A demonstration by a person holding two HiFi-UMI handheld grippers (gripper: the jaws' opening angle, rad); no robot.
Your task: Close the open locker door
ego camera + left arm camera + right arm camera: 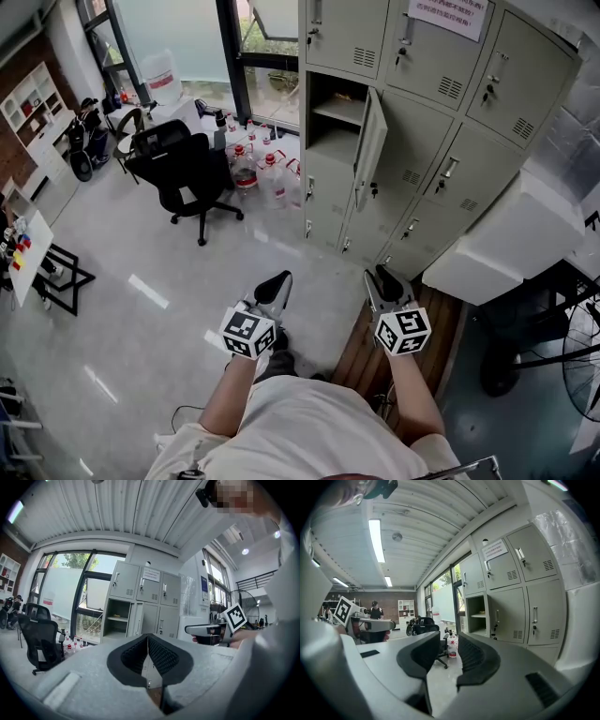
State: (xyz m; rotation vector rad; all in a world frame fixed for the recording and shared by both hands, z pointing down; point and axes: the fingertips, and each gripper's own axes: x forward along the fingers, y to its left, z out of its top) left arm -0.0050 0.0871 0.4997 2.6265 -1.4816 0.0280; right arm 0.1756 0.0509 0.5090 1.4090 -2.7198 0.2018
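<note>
Two claws hover well apart from the lockers: the left claw [280, 279] has its jaws pressed together on nothing, and the right claw [377, 276] gapes empty. The grey locker door [370, 148] stands swung out from the left column's second compartment. We judge a push near the hinge would stall, and the open jaws might snag its handle.

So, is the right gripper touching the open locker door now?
Apart. The head view shows the right gripper well short of the open locker door, with bare floor between them.
</note>
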